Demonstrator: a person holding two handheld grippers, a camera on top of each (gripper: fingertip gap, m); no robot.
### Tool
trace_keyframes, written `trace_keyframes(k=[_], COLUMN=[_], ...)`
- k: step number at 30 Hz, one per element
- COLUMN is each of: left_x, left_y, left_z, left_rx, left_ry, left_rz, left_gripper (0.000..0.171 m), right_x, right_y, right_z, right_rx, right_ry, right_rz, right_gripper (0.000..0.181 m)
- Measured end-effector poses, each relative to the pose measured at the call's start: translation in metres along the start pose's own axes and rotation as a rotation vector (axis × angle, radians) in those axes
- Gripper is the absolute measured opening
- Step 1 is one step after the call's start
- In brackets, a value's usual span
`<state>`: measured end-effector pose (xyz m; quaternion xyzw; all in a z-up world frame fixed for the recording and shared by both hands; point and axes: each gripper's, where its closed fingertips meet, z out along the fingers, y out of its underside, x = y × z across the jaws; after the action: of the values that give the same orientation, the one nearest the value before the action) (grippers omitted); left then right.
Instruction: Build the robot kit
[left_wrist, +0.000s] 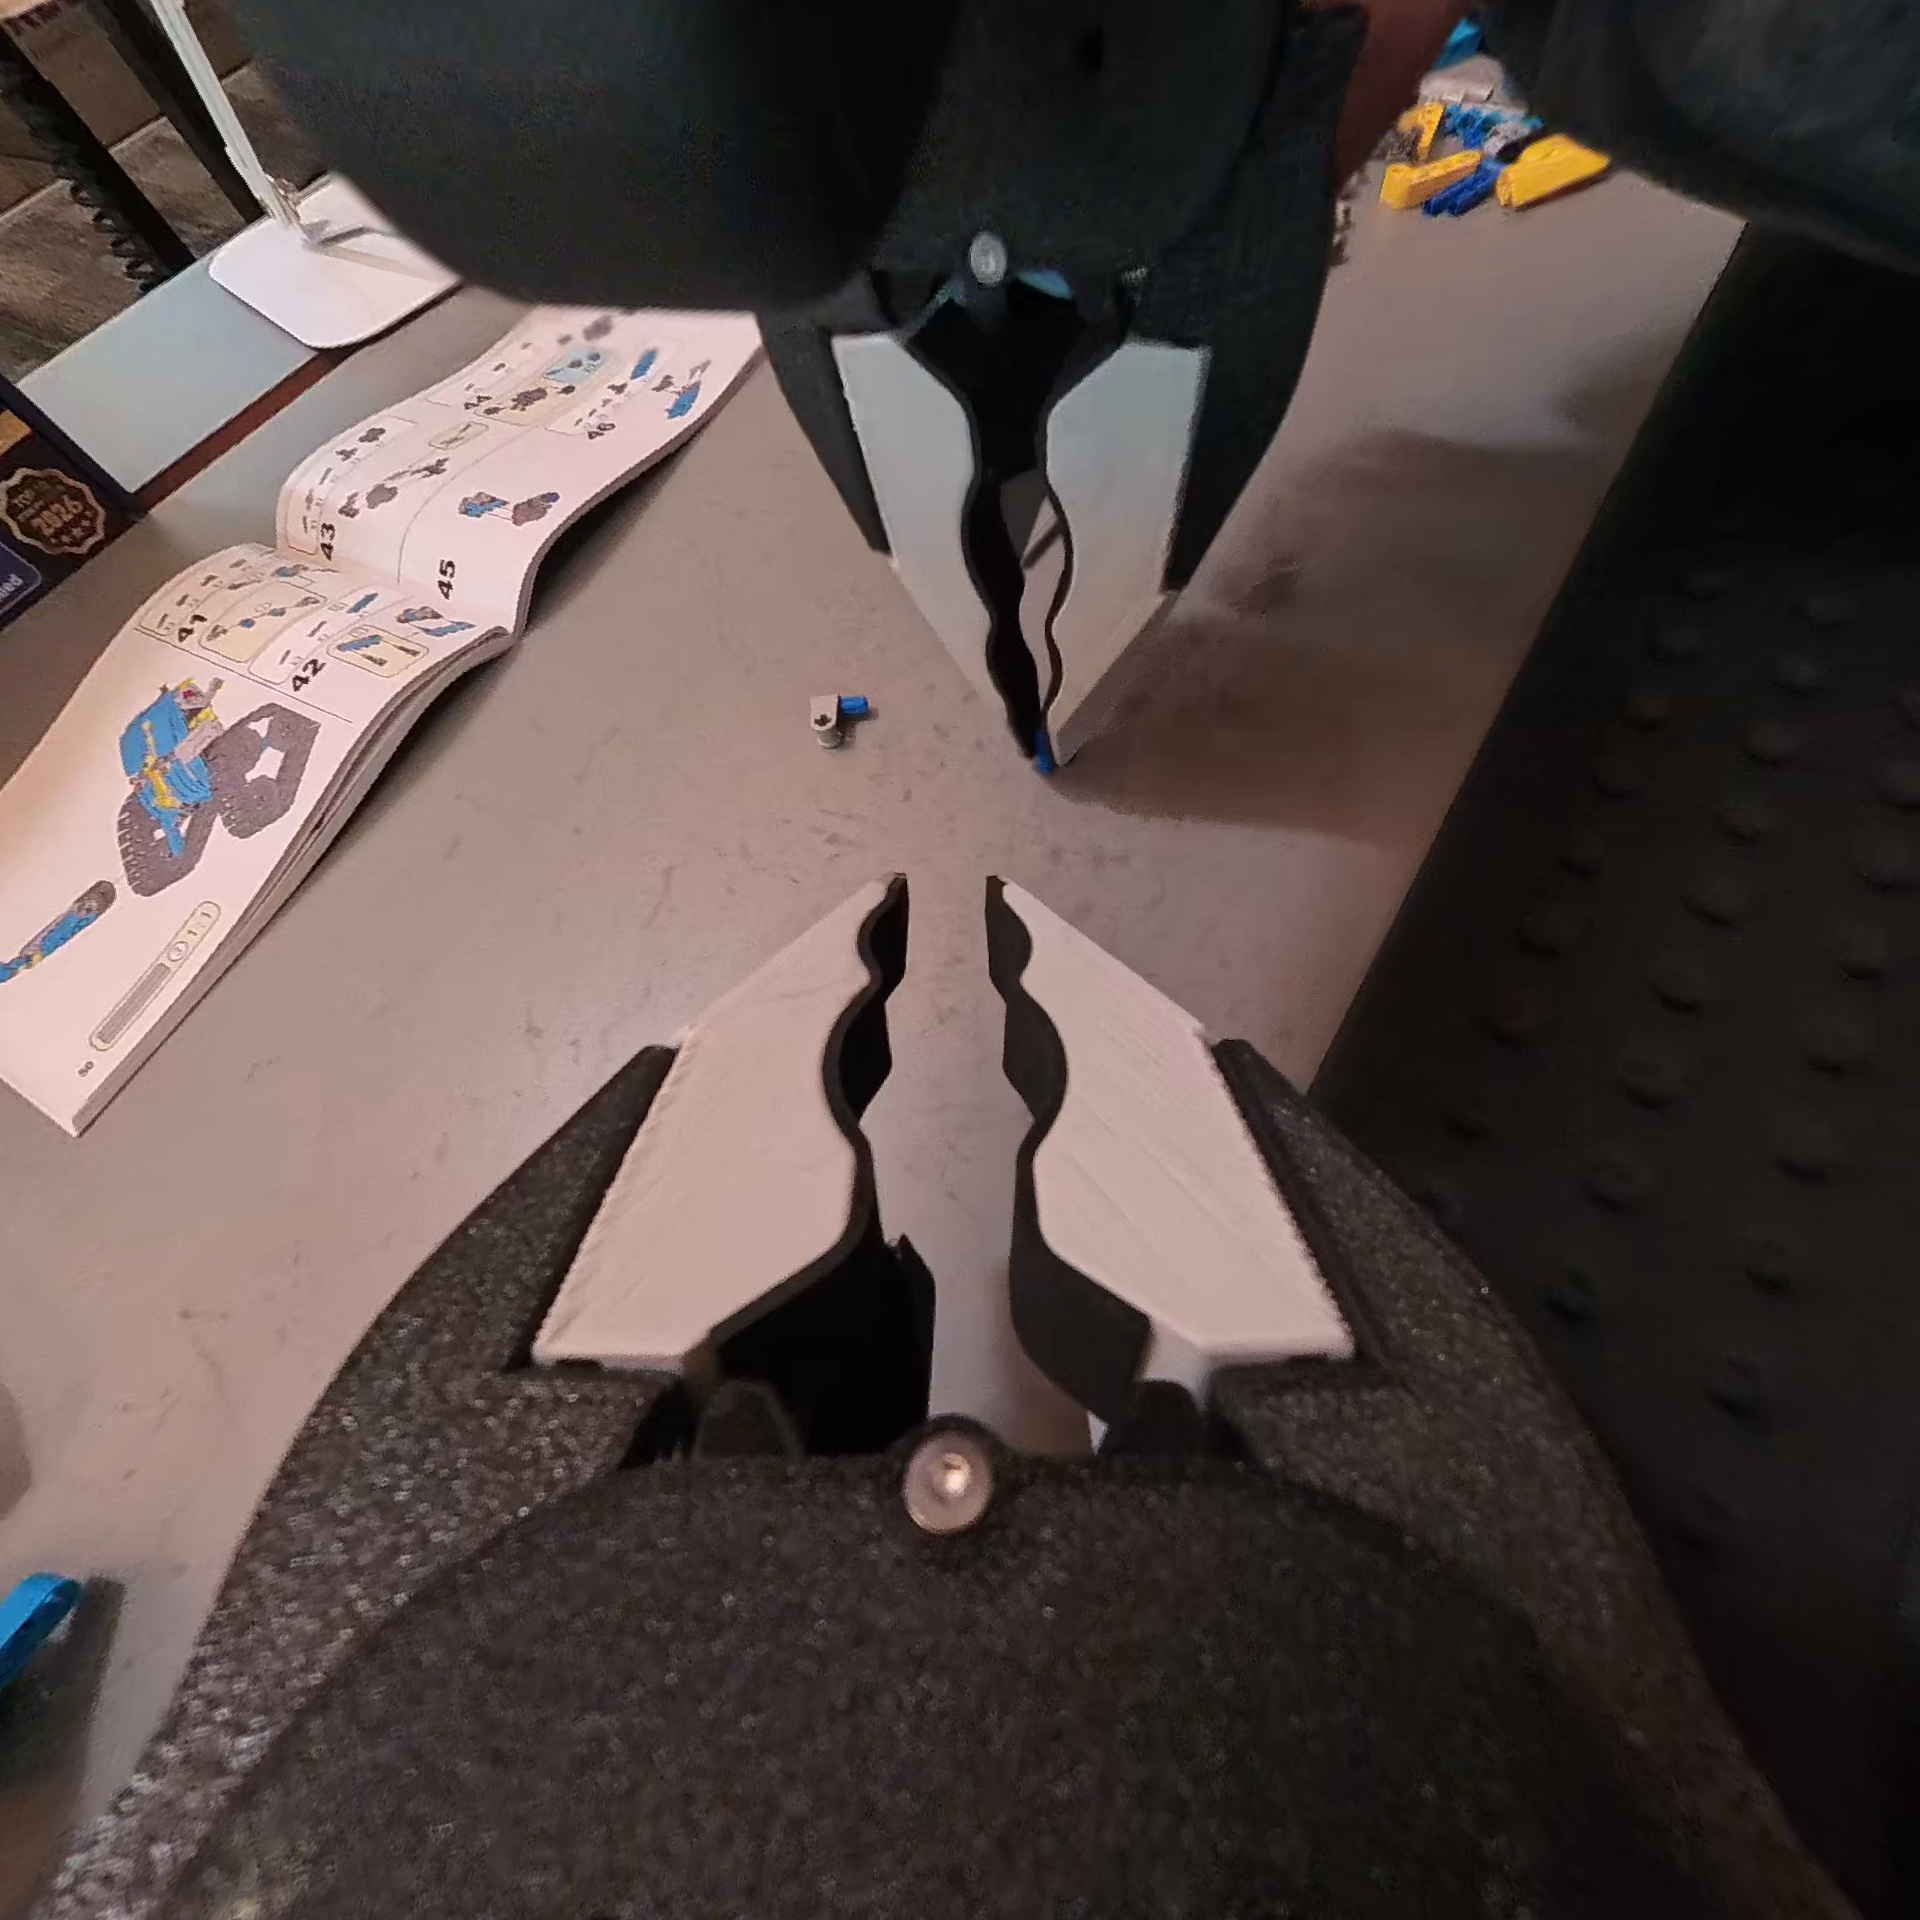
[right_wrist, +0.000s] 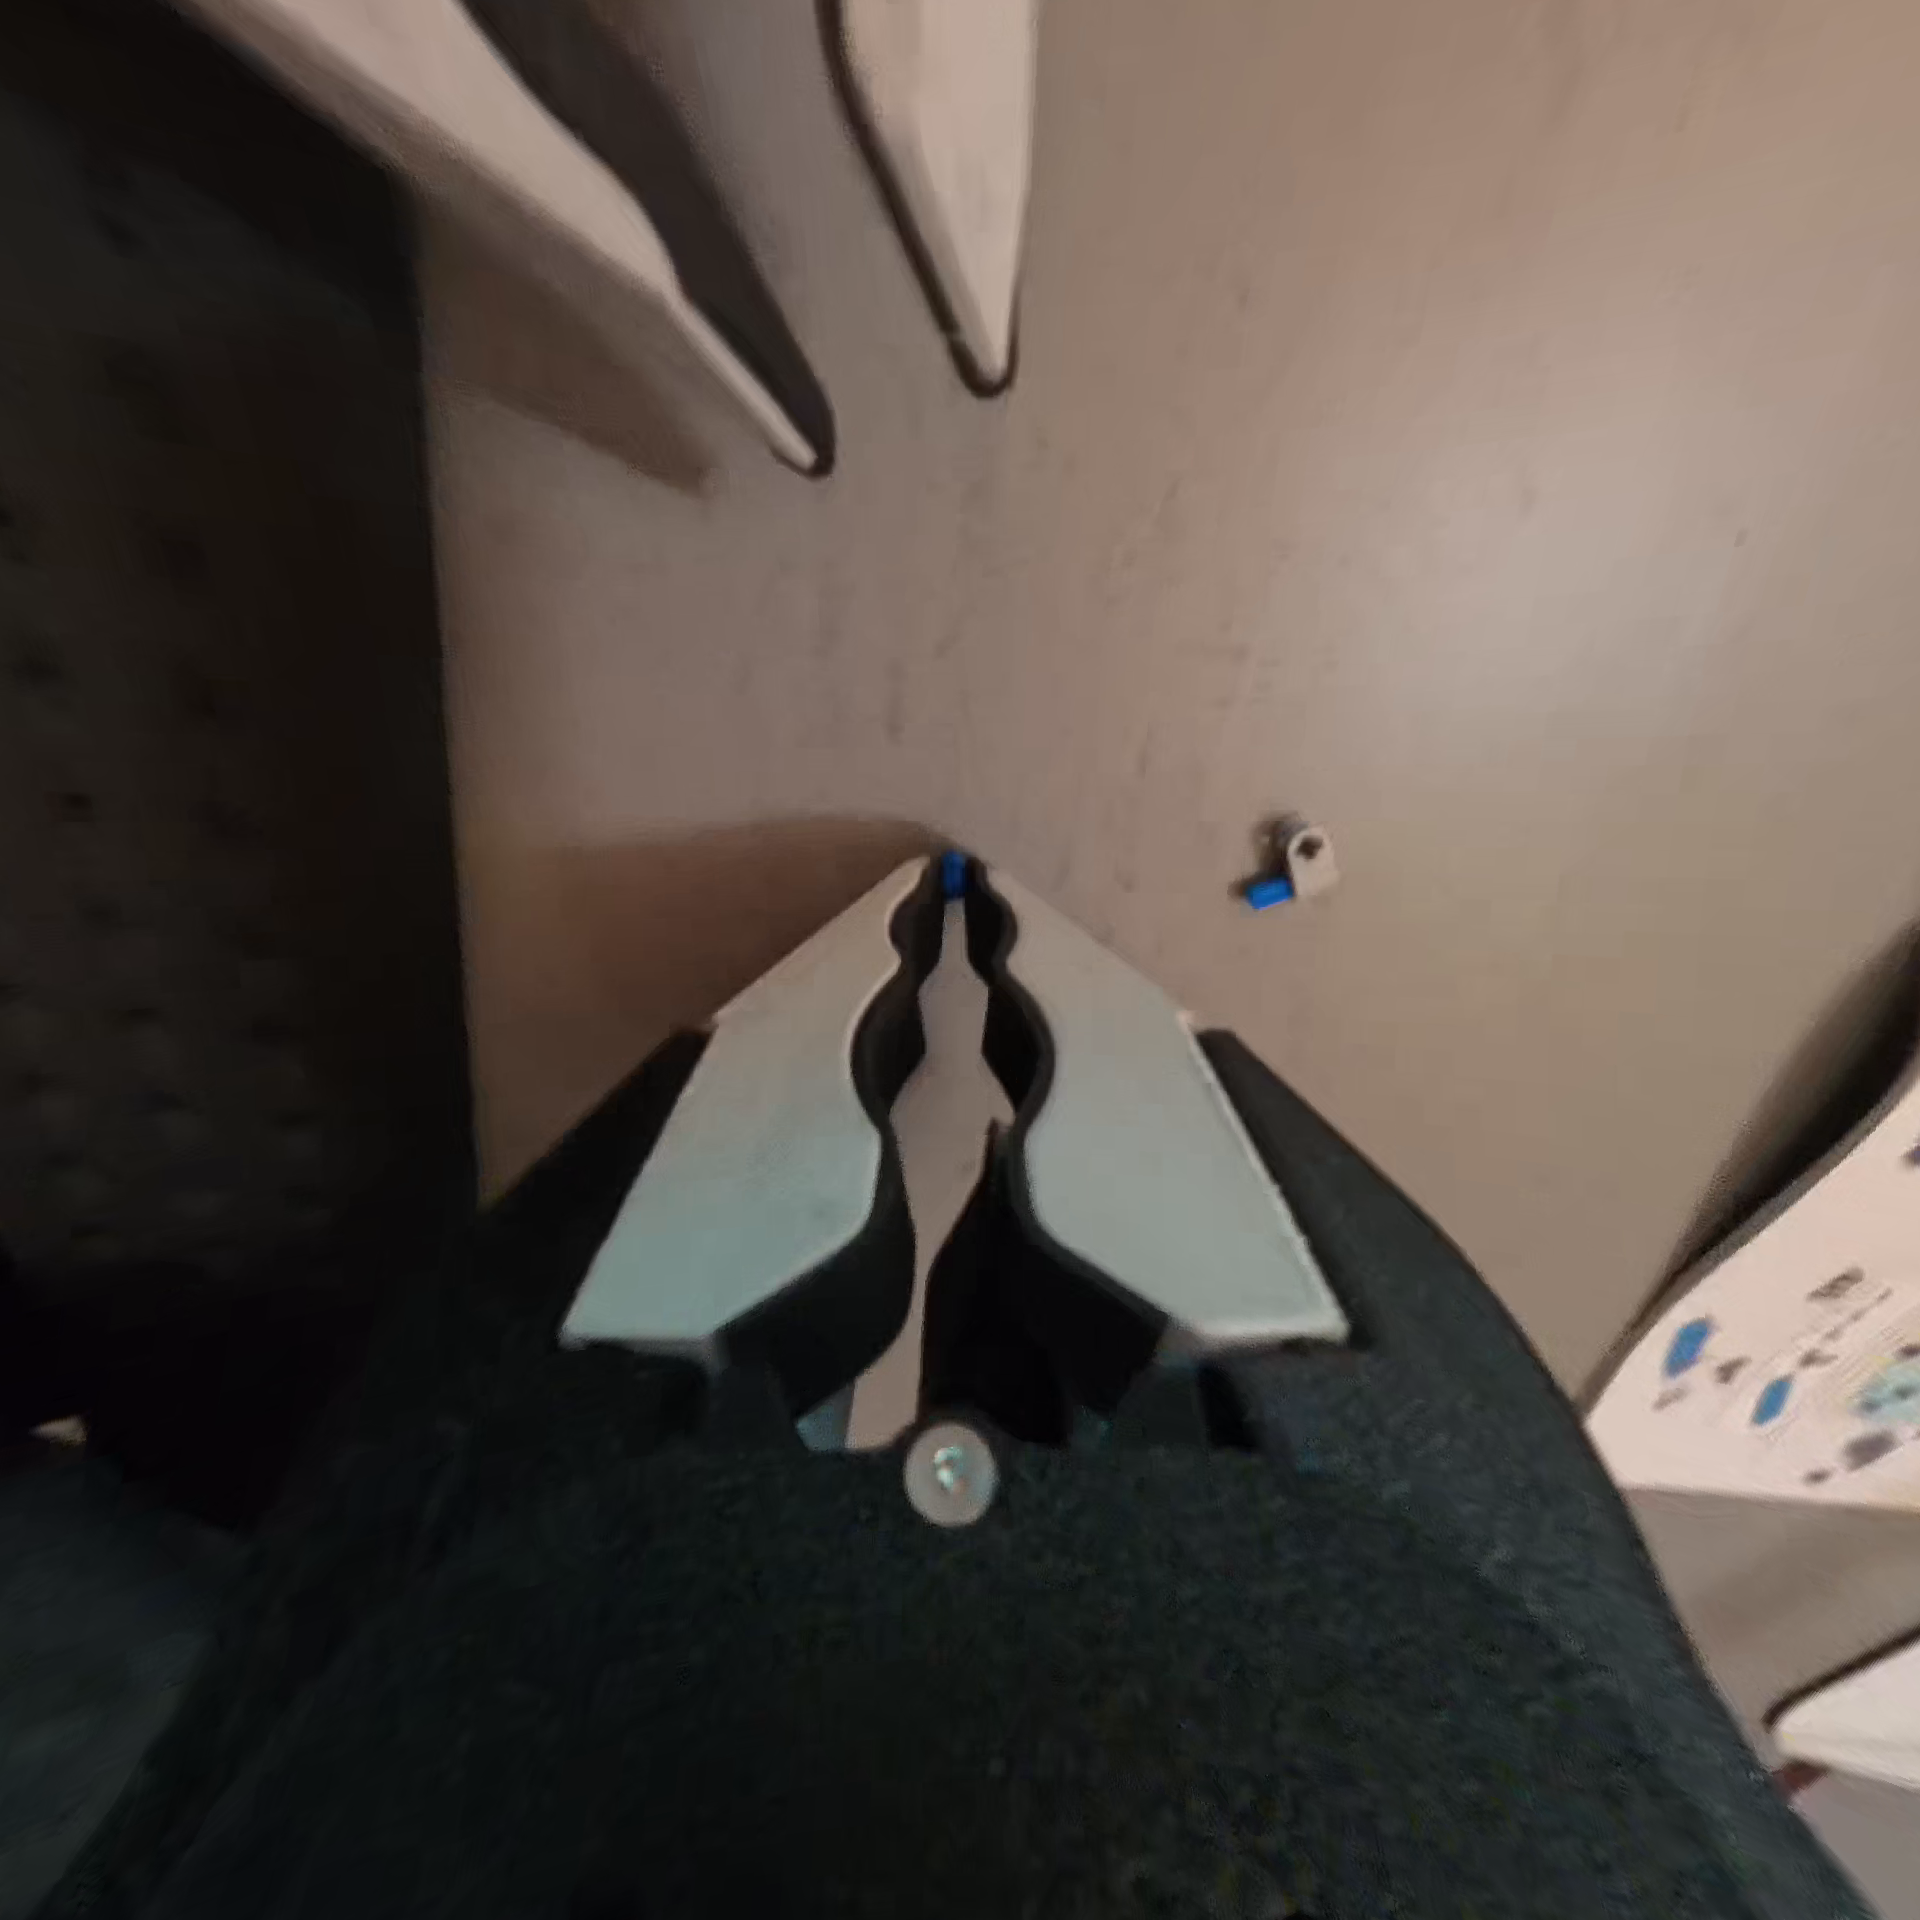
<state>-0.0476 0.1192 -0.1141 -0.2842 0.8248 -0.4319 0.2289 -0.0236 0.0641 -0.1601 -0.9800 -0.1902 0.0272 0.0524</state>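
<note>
My right gripper (right_wrist: 954, 871) is shut on a small blue pin (right_wrist: 952, 873) pinched at its fingertips, just above the grey table (right_wrist: 1351, 520). It also shows in the left wrist view (left_wrist: 1042, 743), pointing down toward me, with the blue pin (left_wrist: 1043, 755) at its tip. A small grey connector with a blue pin in it (left_wrist: 837, 716) lies on the table just left of that tip; it also shows in the right wrist view (right_wrist: 1291, 860). My left gripper (left_wrist: 945, 883) is open and empty, a short way in front of both. It also shows in the right wrist view (right_wrist: 914, 426).
An open instruction booklet (left_wrist: 312, 665) lies at the left; its corner shows in the right wrist view (right_wrist: 1766, 1351). A dark studded mat (left_wrist: 1683, 935) runs along the right edge. Yellow and blue bricks (left_wrist: 1486, 166) lie far back right. A white stand base (left_wrist: 312, 281) sits back left. A blue part (left_wrist: 36, 1631) lies near left.
</note>
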Motion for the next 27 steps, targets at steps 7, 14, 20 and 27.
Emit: trace_keyframes(k=[7,14,20,27], left_x=[-0.002,-0.003,-0.003,-0.005], left_y=[-0.001,0.001,-0.001,-0.008], left_z=[0.000,0.003,0.003,0.007], left_rx=[0.012,0.002,0.014,0.056], left_ry=[0.003,-0.010,-0.016,-0.030], left_rz=[-0.011,0.009,0.017,0.041], left_gripper=[0.015,0.015,0.016,0.017], right_x=[0.012,0.035,-0.026,-0.187], right_y=[0.006,0.033,0.147,0.264], right_z=[-0.013,-0.139,-0.294,-0.302], right_rx=[0.133,0.706,0.783,0.643], right_ry=[0.012,0.197,0.702,0.977], right_rz=[0.070,0.271,0.492,0.905], right_gripper=[0.004,0.004,0.004,0.004])
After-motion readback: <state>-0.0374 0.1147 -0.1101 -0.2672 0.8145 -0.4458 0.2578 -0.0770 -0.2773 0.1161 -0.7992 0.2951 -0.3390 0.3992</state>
